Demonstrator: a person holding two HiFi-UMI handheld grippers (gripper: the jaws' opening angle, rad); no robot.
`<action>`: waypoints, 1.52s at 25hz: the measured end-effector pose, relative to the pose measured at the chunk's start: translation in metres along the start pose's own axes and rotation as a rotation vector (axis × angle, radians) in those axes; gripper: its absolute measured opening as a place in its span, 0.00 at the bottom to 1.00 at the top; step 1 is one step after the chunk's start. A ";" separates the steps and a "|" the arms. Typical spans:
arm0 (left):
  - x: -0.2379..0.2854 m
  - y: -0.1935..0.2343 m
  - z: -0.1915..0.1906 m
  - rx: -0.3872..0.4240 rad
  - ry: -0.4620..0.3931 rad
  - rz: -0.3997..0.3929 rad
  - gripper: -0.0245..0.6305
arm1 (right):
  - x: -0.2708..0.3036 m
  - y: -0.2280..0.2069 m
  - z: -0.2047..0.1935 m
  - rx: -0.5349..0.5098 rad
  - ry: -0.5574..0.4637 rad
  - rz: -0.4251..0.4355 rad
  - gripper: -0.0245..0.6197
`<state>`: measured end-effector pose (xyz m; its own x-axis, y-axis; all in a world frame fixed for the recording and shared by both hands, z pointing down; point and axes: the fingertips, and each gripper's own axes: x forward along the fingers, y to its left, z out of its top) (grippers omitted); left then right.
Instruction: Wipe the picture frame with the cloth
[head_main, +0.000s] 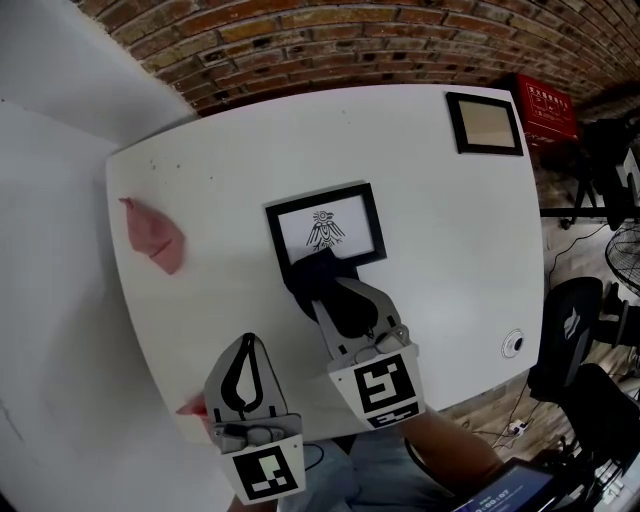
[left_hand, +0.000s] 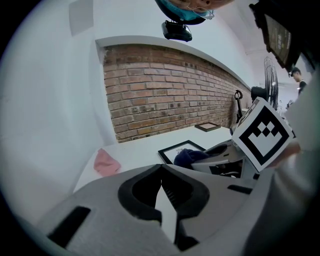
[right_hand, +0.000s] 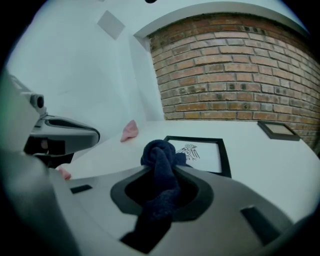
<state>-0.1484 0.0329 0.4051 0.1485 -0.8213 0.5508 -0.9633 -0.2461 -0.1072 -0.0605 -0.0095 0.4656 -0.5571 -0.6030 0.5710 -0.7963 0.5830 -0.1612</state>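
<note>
The right claw (head_main: 318, 272) is clamped on a dark blue cloth (right_hand: 159, 156). The cloth bunches into a knot past the jaw tips and trails back between them. Seen from the head view, that knot lies over the near left corner of the picture frame (head_main: 345, 215), but whether it presses on the frame cannot be told. The frame is black, lies flat on the white bench (head_main: 440, 260) and holds a small line drawing of a bird on white paper.

The left claw (head_main: 248, 342) hangs nearer the person than the frame and to its left, well apart from it. Its jaws are together with nothing between them. In the left gripper view the tips meet, and beyond them to the right show the frame and the cloth's knot.

A crumpled pink cloth (head_main: 155, 238) lies to the left of the frame near the bench's left edge, well apart from it. A small pink scrap (head_main: 192, 408) shows at the bench's near edge, just left of the left claw. A second, smaller frame (head_main: 485, 122) with a tan inside lies beyond the picture frame to its right, near the far right corner of the bench. A round fitting (head_main: 512, 344) sits in the bench top to the frame's right and nearer the person. A brick wall (head_main: 350, 40) runs behind the bench, beyond the frame
</note>
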 end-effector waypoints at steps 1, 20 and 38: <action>0.001 -0.002 0.000 0.001 0.000 -0.002 0.05 | -0.001 -0.002 0.000 0.002 0.000 -0.002 0.16; 0.007 -0.038 0.012 0.030 -0.005 -0.040 0.05 | -0.025 -0.045 -0.011 0.038 -0.008 -0.071 0.16; 0.004 -0.076 0.036 0.069 -0.059 -0.040 0.05 | -0.085 -0.118 -0.028 0.091 -0.035 -0.219 0.16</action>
<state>-0.0666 0.0304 0.3857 0.2015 -0.8386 0.5060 -0.9388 -0.3127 -0.1442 0.0874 -0.0118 0.4585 -0.3756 -0.7289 0.5724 -0.9160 0.3859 -0.1096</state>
